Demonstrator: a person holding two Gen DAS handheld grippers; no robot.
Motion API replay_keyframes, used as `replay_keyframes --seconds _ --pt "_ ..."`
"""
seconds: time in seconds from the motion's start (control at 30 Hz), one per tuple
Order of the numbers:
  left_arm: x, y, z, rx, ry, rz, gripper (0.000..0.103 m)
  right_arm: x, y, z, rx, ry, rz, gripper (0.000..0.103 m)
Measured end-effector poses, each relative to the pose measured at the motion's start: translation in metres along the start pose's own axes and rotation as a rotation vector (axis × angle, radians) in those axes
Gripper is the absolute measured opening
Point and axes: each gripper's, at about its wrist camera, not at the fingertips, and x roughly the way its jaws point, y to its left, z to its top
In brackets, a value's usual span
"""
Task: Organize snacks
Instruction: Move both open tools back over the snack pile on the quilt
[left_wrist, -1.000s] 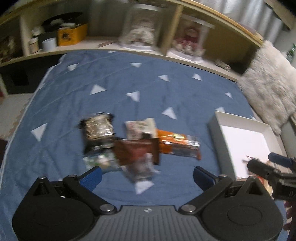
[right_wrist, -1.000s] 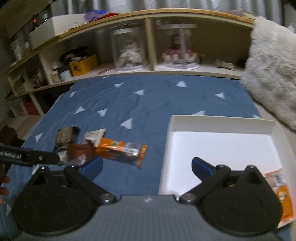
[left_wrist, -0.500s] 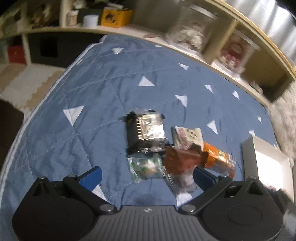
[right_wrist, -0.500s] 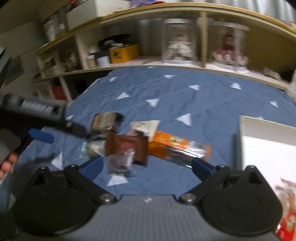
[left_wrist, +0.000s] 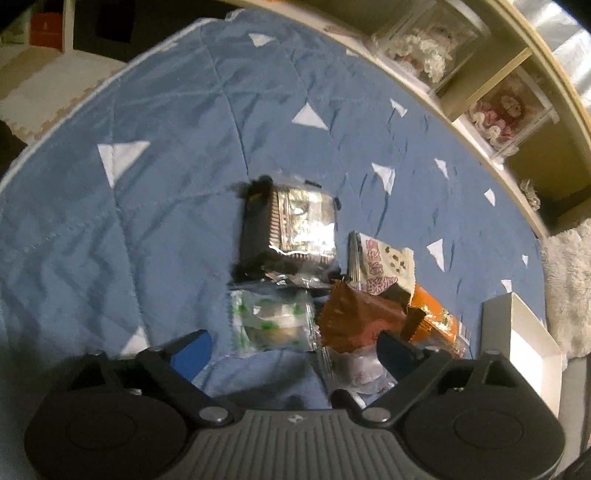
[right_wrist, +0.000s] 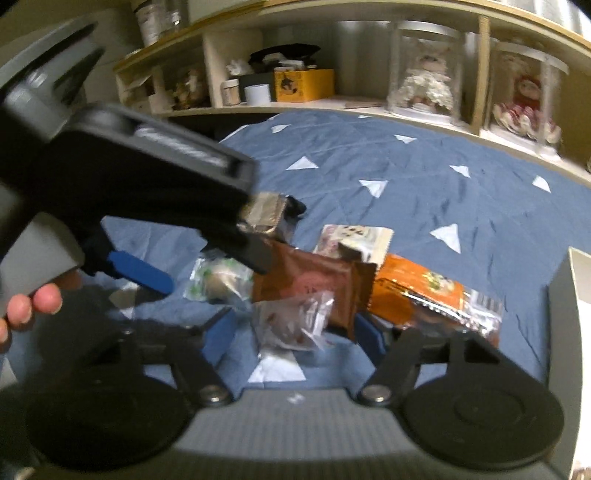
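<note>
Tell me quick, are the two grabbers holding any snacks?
Left hand-held gripper: open, holding nothing.
Right hand-held gripper: open, holding nothing.

**Dim room, glare on foil, blur up close**

Both views are dim and warm-toned, with strong fisheye bending along the shelf (left_wrist: 491, 70) and black corners. Glare whitens the foil snack pack (left_wrist: 295, 225). The left gripper (right_wrist: 147, 273) is smeared with motion blur in the right view. Soft shadows darken the blue blanket (right_wrist: 406, 173) beneath it.
</note>
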Motion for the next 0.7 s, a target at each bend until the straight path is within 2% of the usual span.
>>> replay_keyframes --seconds 0.13,0.23,0.37,0.7 --pt "0.011 -0.007 -0.003 -0.002 -0.006 0.057 0.083 0.003 0.001 -0.001 -0.014 -0.006 0.000 0.062" --pt "0.012 -0.008 -0.004 0.003 -0.019 0.084 0.079 0.003 -0.002 -0.001 -0.012 0.001 0.010 0.050" --pt "0.011 -0.002 -0.003 -0.027 -0.034 0.095 0.072 0.000 -0.011 -0.001 0.033 0.018 0.040 0.046" --pt "0.018 -0.007 -0.003 -0.018 -0.074 0.111 0.072 -0.020 -0.032 -0.006 0.186 0.083 0.058 0.043"
